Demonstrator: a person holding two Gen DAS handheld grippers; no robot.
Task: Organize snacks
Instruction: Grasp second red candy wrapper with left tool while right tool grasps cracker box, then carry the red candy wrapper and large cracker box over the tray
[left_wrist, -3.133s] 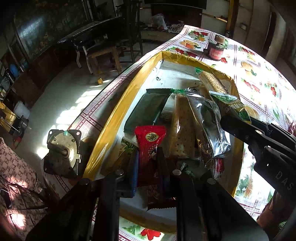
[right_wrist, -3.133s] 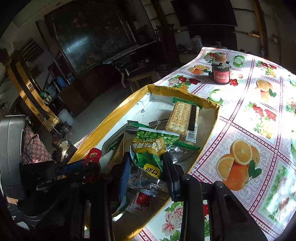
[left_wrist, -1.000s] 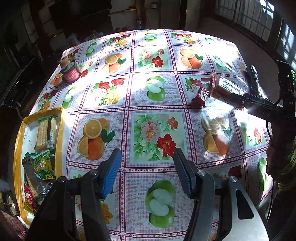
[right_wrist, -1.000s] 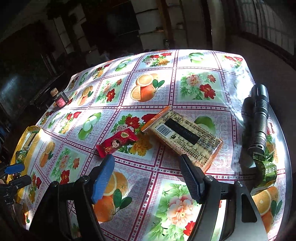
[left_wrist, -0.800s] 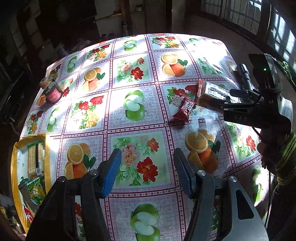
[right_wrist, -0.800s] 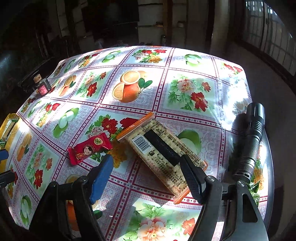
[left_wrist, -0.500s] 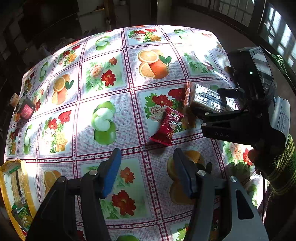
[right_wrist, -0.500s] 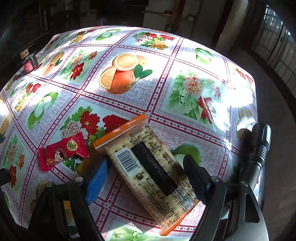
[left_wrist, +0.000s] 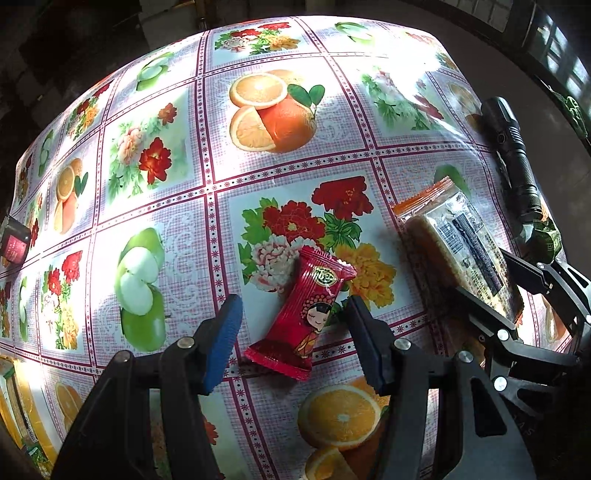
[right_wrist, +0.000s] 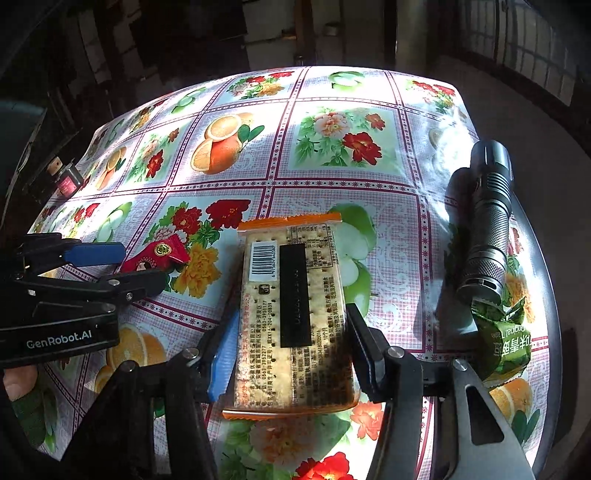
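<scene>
A red candy packet (left_wrist: 306, 314) with a doll face lies on the fruit-print tablecloth; it also shows in the right wrist view (right_wrist: 157, 254). My left gripper (left_wrist: 293, 325) is open with its jaws on either side of the packet, just above the table. A clear cracker pack with orange ends (right_wrist: 293, 306) lies flat to the right; it also shows in the left wrist view (left_wrist: 458, 247). My right gripper (right_wrist: 290, 338) is open and straddles the cracker pack's near half.
A black flashlight (right_wrist: 485, 221) lies near the table's right edge, with a green snack wrapper (right_wrist: 506, 343) by its near end. A small jar (right_wrist: 66, 181) stands far left. The yellow snack tray (left_wrist: 18, 406) shows at the left wrist view's lower left edge.
Both grippers left the yellow tray, opened, and moved across the table. The left has closed in around the red packet and the right around the cracker pack.
</scene>
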